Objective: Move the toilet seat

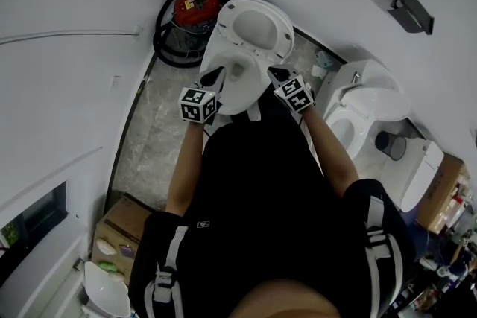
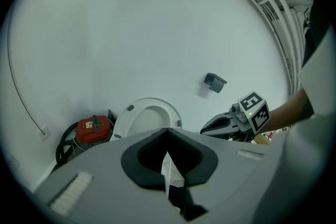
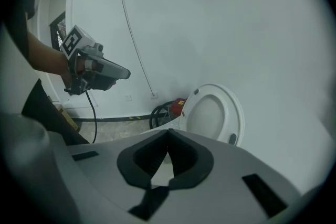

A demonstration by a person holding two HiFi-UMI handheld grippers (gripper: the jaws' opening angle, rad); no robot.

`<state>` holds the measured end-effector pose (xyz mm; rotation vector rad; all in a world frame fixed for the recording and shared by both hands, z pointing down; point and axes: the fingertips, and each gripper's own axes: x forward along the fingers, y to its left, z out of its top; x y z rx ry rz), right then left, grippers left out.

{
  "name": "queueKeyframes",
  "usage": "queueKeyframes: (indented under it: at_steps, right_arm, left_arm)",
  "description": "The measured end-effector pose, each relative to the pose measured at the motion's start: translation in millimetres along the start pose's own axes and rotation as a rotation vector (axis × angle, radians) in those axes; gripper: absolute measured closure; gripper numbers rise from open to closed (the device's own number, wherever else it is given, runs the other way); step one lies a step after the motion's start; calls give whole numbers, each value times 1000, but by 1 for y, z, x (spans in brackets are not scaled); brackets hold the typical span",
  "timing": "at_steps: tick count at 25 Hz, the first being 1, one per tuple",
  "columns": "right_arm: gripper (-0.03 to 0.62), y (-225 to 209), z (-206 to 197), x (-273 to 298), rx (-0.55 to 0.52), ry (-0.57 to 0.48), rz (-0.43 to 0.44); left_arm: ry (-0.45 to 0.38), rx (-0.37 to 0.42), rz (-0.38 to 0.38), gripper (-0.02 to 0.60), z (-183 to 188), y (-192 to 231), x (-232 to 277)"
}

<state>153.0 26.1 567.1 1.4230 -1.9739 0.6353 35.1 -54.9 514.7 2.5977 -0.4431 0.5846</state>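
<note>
The white toilet seat (image 1: 255, 27) stands raised against the wall above the bowl (image 1: 232, 78). It also shows upright in the left gripper view as the seat (image 2: 148, 116) and in the right gripper view as the seat (image 3: 215, 112). My left gripper (image 1: 216, 72) hovers over the bowl's left rim, shut and holding nothing. My right gripper (image 1: 276, 73) hovers over the right rim, also shut and holding nothing. Neither touches the seat. In their own views the left gripper (image 2: 168, 130) and right gripper (image 3: 168, 131) show their jaws closed together.
A red vacuum cleaner (image 1: 195, 7) with a black hose sits left of the toilet by the wall. A second white toilet (image 1: 370, 105) stands to the right. A cardboard box (image 1: 123, 223) lies at lower left. A dark wall fixture (image 1: 411, 8) hangs at upper right.
</note>
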Motion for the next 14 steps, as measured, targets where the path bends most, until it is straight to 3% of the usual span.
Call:
queueKeyframes:
  at_steps: [7, 14]
  right_arm:
    - [591, -6, -1, -6, 5, -2, -21]
    - [591, -2, -5, 0, -5, 31, -7]
  left_arm:
    - [0, 6, 41, 581, -6, 6, -10]
    - [-24, -42, 81, 581, -8, 18, -22]
